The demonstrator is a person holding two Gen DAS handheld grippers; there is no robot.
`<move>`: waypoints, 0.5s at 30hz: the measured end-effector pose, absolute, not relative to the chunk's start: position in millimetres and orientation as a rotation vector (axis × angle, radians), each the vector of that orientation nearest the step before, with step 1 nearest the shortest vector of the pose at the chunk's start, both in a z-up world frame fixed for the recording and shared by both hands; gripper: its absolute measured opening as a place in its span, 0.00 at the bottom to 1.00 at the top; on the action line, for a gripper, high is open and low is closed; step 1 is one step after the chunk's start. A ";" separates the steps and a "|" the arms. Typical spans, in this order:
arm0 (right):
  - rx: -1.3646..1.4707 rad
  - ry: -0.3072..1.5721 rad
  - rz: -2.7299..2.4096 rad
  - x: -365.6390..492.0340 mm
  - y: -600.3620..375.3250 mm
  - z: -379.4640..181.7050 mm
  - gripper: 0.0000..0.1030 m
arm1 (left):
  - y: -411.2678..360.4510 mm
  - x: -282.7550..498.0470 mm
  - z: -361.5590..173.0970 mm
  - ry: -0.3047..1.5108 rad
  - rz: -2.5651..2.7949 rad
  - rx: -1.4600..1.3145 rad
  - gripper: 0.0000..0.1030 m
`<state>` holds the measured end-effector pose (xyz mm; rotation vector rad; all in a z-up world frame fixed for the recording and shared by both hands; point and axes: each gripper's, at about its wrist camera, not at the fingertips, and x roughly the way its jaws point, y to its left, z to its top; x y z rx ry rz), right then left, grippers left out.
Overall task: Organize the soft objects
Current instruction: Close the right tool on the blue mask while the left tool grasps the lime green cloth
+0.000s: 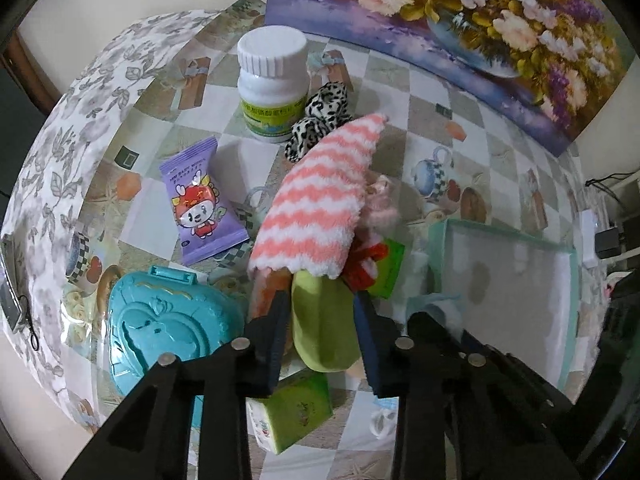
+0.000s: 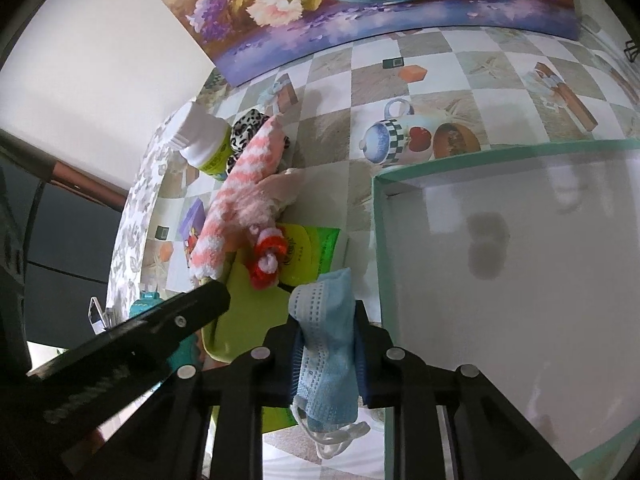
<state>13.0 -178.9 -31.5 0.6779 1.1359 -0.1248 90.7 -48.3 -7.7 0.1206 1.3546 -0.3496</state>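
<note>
My left gripper (image 1: 324, 312) is shut on a soft toy with a green body (image 1: 320, 328) and a pink-and-white striped fuzzy sock (image 1: 316, 200) over its top, held above the table. My right gripper (image 2: 326, 320) is shut on a folded blue face mask (image 2: 326, 344) beside the left rim of a shallow teal-edged box (image 2: 500, 240), which also shows in the left wrist view (image 1: 512, 276). A red-and-white knitted flower (image 2: 266, 260) and a pale pink fluffy piece (image 2: 284, 188) lie on a green packet (image 2: 316, 248). A leopard-print scrunchie (image 1: 320, 116) lies by the bottle.
A white pill bottle (image 1: 272, 80), a purple snack packet (image 1: 200, 204), a teal heart-shaped case (image 1: 164, 328) and a green tissue packet (image 1: 296, 412) sit on the checked tablecloth. A flower painting (image 1: 460, 28) leans at the back. The table edge curves on the left.
</note>
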 end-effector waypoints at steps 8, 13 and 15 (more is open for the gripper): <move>0.695 1.143 -0.130 12.0 -180.9 -34.8 0.23 | -50.6 91.7 -23.9 1.384 -0.323 0.159 0.18; 0.697 1.151 -0.130 13.0 -180.4 -36.9 0.23 | -55.4 91.3 -33.9 1.393 -0.310 0.192 0.14; 0.697 1.157 -0.138 12.9 -181.1 -38.4 0.23 | -57.7 90.9 -35.6 1.381 -0.289 0.225 0.11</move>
